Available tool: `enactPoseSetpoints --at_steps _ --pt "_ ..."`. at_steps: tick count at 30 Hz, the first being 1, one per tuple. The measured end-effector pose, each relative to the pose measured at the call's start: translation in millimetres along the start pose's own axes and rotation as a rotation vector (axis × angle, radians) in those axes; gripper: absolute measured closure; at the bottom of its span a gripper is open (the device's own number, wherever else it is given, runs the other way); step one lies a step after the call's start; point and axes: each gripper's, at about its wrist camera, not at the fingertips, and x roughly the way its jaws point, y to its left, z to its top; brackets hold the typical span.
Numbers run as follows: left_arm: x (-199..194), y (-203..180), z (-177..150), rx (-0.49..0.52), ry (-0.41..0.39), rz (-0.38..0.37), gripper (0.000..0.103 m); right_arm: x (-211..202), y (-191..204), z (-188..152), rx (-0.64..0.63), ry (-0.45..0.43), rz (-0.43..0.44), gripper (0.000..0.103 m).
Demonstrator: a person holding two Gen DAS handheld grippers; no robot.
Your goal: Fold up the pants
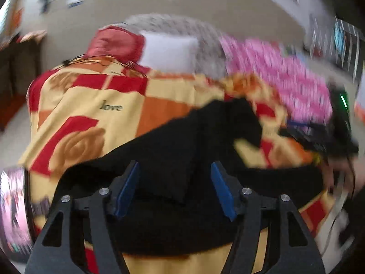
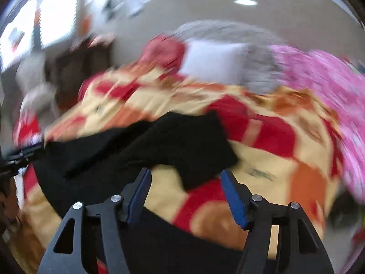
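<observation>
Black pants (image 1: 173,150) lie crumpled on a bed covered by a yellow, red and orange blanket (image 1: 91,105). My left gripper (image 1: 174,169) is open, its blue pads apart just above the black cloth, holding nothing. In the right wrist view the pants (image 2: 182,146) spread from the left edge to the middle, with one leg end lying between the fingers. My right gripper (image 2: 186,175) is open over that leg end and the blanket (image 2: 273,159). The right gripper (image 1: 319,137) shows blurred at the right edge of the left wrist view. Both views are motion-blurred.
A red pillow (image 1: 114,43), a white pillow (image 1: 168,52) and a grey cushion (image 1: 173,24) lie at the head of the bed. A pink patterned quilt (image 1: 285,77) is heaped at the right. Dark wooden furniture (image 2: 77,73) stands left of the bed.
</observation>
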Motion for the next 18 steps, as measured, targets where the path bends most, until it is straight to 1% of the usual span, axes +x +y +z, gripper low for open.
enactPoseSetpoints --at_steps 1,3,4,5,7,9,10,11,12,13,14,15,16,17,18 --pt "9.8 -0.5 4.1 0.035 0.029 0.012 0.039 24.0 7.9 5.9 -0.050 0.041 0.001 0.042" --pt "28.6 -3.9 11.9 0.111 0.082 0.067 0.037 58.1 16.5 9.9 -0.105 0.094 -0.020 0.042" --pt "35.3 -8.4 12.7 0.143 0.104 0.091 0.036 70.9 19.0 12.3 -0.118 0.112 -0.026 0.042" --pt "46.6 -13.5 14.3 0.198 0.141 0.117 0.036 82.9 21.2 13.7 -0.131 0.128 -0.044 0.042" --pt "58.2 -26.8 7.3 0.286 0.186 0.134 0.035 104.9 25.3 11.8 -0.177 0.180 -0.085 0.042" --pt "68.6 -37.8 -4.4 0.359 0.232 0.138 0.035 120.5 26.6 7.9 -0.235 0.216 -0.207 0.056" --pt "74.6 -39.4 -8.7 0.381 0.246 0.158 0.034 119.7 23.2 7.8 -0.211 0.205 -0.219 0.085" --pt "72.4 -36.9 -9.8 0.361 0.230 0.151 0.034 116.3 14.6 9.6 -0.152 0.202 -0.208 0.097" --pt "70.9 -32.3 -7.8 0.331 0.228 0.144 0.044 105.8 5.2 12.1 -0.080 0.164 -0.209 0.097" --pt "71.5 -24.8 -4.5 0.290 0.235 0.148 0.055 92.2 -2.1 14.4 -0.039 0.118 -0.214 0.097" --pt "70.2 -12.8 0.5 0.232 0.235 0.153 0.075 76.6 -9.8 16.0 0.002 0.080 -0.219 0.097" --pt "68.2 -7.5 3.7 0.202 0.228 0.150 0.095 55.5 -19.8 17.4 0.060 0.041 -0.215 0.097" --pt "64.2 -0.3 7.7 0.173 0.218 0.160 0.098 35.0 -28.5 18.4 0.111 0.001 -0.205 0.097" --pt "56.6 9.8 14.4 0.135 0.192 0.174 0.099 10.2 -38.5 18.3 0.168 -0.042 -0.180 0.097" --pt "50.7 14.2 18.7 0.110 0.175 0.172 0.099 -18.9 -49.5 18.3 0.238 -0.088 -0.141 0.097"
